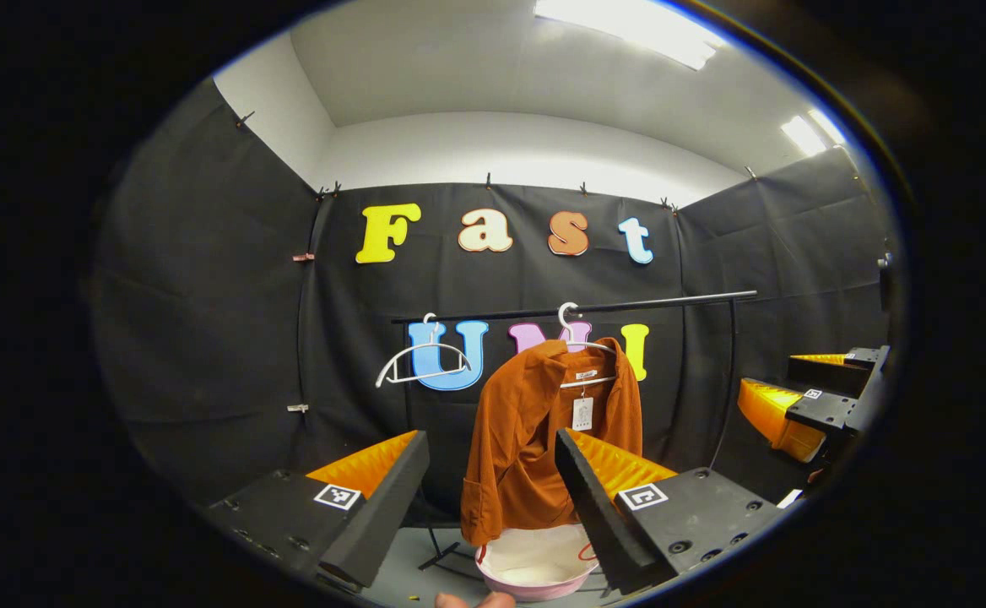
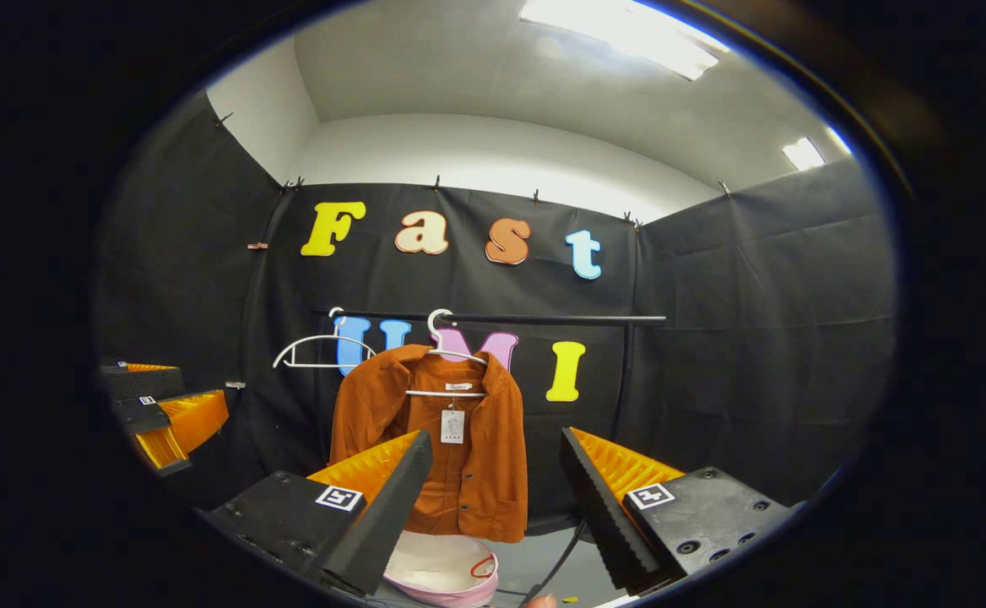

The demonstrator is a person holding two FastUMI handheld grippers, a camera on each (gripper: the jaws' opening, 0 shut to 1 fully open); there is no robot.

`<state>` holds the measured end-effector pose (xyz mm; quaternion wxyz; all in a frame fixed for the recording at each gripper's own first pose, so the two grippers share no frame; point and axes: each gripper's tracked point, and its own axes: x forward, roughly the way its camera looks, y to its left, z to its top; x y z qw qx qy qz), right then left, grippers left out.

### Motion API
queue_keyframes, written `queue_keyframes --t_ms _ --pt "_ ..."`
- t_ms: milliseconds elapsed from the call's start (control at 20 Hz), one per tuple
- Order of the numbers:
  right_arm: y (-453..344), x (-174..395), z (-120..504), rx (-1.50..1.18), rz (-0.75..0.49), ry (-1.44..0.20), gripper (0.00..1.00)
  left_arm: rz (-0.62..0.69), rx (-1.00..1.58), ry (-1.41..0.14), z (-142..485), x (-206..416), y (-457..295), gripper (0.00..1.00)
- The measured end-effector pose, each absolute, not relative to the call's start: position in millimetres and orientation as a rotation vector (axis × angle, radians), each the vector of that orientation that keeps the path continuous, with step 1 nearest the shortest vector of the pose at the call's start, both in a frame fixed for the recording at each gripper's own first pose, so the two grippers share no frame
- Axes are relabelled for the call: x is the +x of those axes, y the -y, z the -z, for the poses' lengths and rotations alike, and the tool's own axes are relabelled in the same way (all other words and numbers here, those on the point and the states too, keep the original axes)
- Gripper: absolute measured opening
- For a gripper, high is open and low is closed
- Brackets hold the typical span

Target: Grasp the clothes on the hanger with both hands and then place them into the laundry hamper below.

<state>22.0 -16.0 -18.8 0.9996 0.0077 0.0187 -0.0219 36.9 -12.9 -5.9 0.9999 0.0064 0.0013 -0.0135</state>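
Both the left gripper (image 1: pixel 493 490) and right gripper (image 2: pixel 497 490) gape empty, apparently short of the hanging jacket (image 1: pixel 535 439).

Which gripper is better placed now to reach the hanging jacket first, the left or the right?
Probably left: the jacket sits between the open left gripper fingers. In the right gripper view it hangs left of the right gripper.

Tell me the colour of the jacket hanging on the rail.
Rust orange jacket, plain with no pattern; clearest in the right gripper view.

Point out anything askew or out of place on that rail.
The orange jacket hangs lopsided: it sits skewed on its white hanger. Beside it an empty white hanger hangs tilted.
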Motion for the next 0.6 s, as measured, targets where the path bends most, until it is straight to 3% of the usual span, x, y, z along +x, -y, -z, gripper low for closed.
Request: queue_keyframes --t_ms 600 --pt "46 152 61 0.041 -0.021 -0.058 0.98 0.023 0.057 0.014 24 201 86 0.95"
